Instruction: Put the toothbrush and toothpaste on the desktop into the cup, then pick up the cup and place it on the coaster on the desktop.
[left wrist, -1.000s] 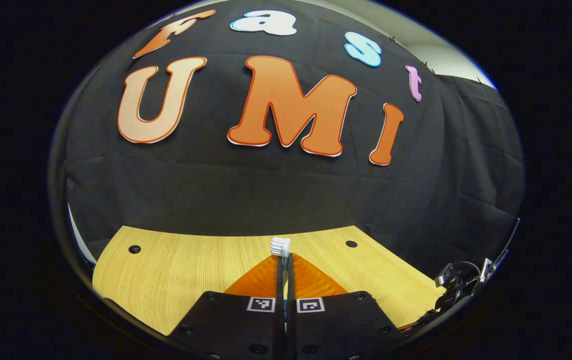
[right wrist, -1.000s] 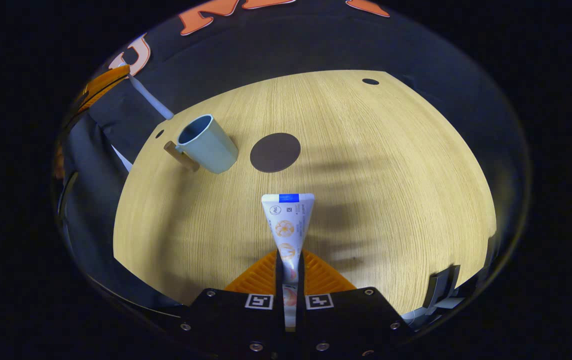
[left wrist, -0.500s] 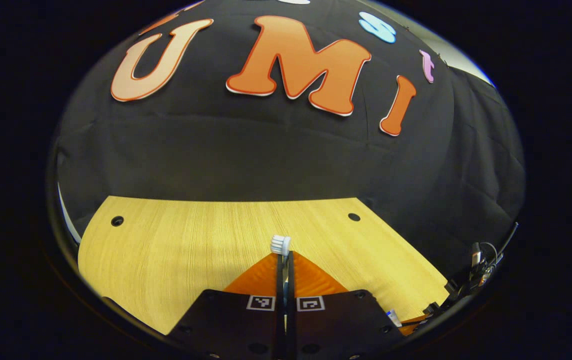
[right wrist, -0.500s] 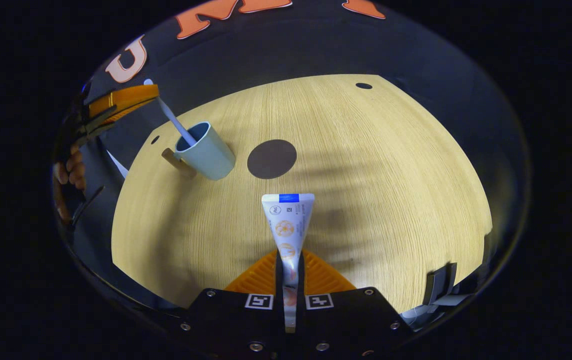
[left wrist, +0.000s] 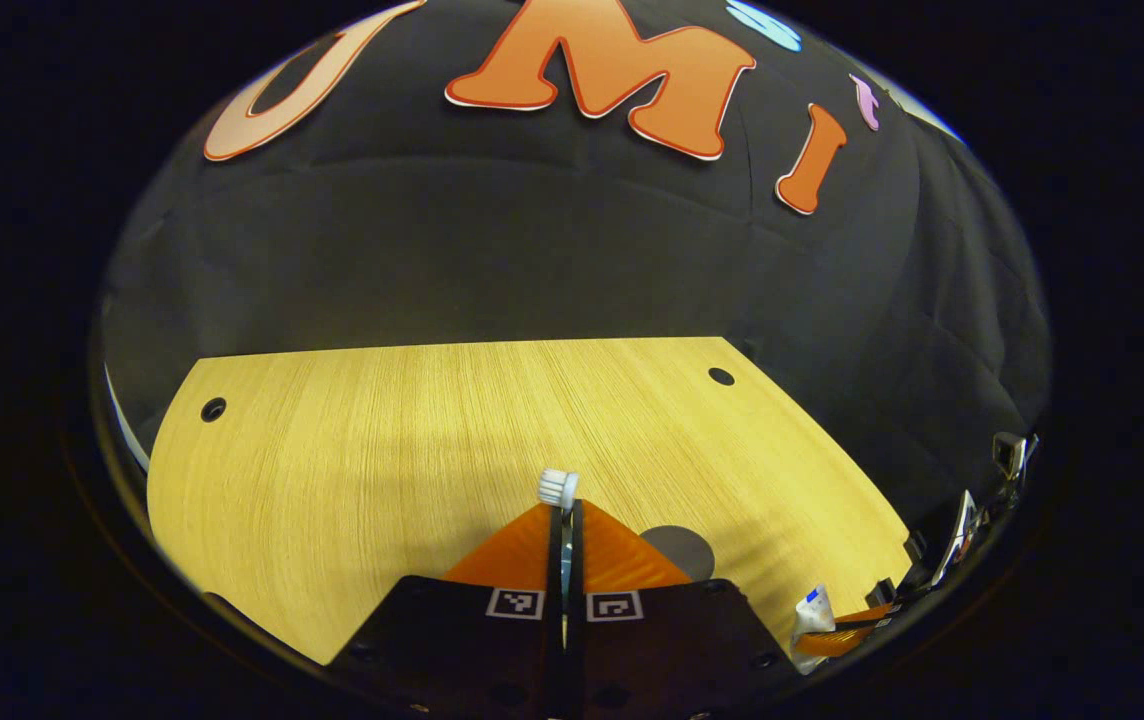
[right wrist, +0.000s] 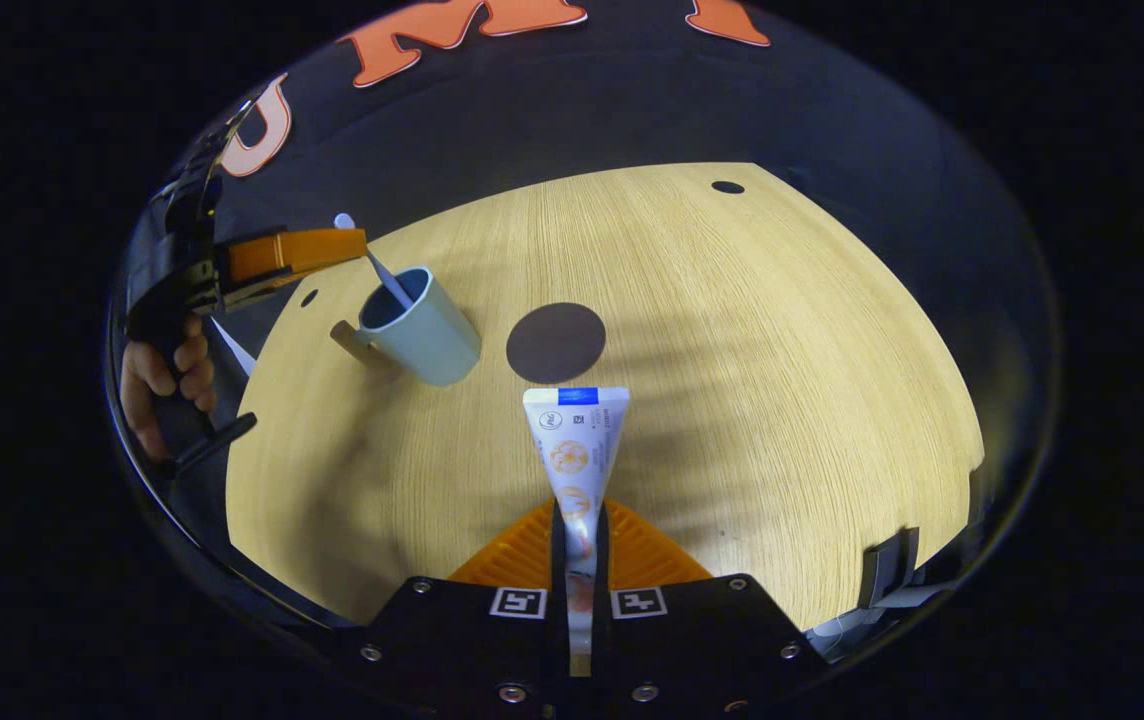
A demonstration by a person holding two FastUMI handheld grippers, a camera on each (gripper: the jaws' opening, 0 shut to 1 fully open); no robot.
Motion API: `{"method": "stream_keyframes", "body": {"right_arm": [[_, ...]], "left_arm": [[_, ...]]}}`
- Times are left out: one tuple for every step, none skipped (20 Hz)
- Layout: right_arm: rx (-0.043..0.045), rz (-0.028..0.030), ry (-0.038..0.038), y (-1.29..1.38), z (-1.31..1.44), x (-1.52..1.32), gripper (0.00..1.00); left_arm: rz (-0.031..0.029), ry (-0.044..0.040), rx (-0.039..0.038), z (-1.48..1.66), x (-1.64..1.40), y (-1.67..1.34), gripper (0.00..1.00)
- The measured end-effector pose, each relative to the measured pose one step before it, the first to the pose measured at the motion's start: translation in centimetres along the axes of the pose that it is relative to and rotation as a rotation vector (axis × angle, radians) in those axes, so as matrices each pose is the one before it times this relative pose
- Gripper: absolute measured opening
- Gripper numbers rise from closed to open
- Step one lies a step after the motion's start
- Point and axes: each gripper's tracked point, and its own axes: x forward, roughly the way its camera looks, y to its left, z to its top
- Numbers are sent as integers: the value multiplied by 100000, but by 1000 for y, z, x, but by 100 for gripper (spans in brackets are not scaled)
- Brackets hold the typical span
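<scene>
The left gripper [left wrist: 563, 520] is clamped tight on a thin white-handled toothbrush [left wrist: 559, 487], whose white bristle head pokes up just past the fingertips in the left gripper view. Seen from across the table in the right gripper view, that same gripper [right wrist: 332, 245] hangs over a pale blue plastic cup with a wooden handle [right wrist: 420, 327], and the toothbrush [right wrist: 387, 282] slants down with its lower end inside the cup's mouth while its upper end is pinched between the fingers. A hand [right wrist: 160, 378] grips the tool's handle at the far left edge.

The right gripper [right wrist: 579, 525] is closed on a white toothpaste tube with orange fruit pictures and a blue band [right wrist: 575, 450]; both fingers press its narrow lower part, and the wide crimped end stands up ahead of them, clear of the table.

The cup stands on the light wooden desktop [right wrist: 752, 380], with its handle turned away from a dark round flat coaster [right wrist: 556, 342] that lies just beside it, apart from it. In the left gripper view the coaster [left wrist: 682, 548] sits just to the right of the fingers, and the toothpaste tube [left wrist: 812, 612] shows at the lower right rim. Small dark holes dot the desktop near its back corners.
</scene>
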Motion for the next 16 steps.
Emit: {"method": "stream_keyframes", "body": {"right_arm": [[-75,124,-639,50,140,-115,9],[-97,-75,-548,-7,136,-207,9],[-246,148,-438,29,184,-192,9],[-293,81,-519,56,253,-192,9],[-265,51,-602,55,292,-219,9],[-176,240,-665,6,254,-273,9],[-288,297,-570,-1,314,-299,9],[-427,179,-871,9,291,-336,9],[-654,201,-557,-9,335,-237,9],[-718,287,-778,24,190,126,9],[-690,380,-491,36,266,6,9],[-523,566,-774,285,346,-194,9],[-417,582,-1019,247,555,-107,9],[-580,806,-1345,185,422,-110,9],[-776,703,-1787,157,747,-94,9],[-907,526,-1867,51,600,74,9]], "left_arm": [[301,497,394,-122,-153,136,2],[235,382,351,34,60,132,14],[-682,496,85,18,281,-248,27],[-1044,964,352,-221,-104,-264,33],[-1386,402,479,-287,-352,-160,41],[-363,-486,840,72,-66,108,43],[-906,-574,1218,-122,-644,-37,43],[-307,-369,1224,72,-382,-35,55],[-317,-219,1169,-41,-343,121,62],[253,-277,1160,-20,-202,149,77],[547,-479,834,44,-588,230,82],[594,-824,427,183,-520,253,83],[210,-902,55,105,-385,141,84],[947,-934,331,54,-634,381,91],[810,-900,225,75,-763,407,90],[485,-893,92,31,-626,230,94]]}}
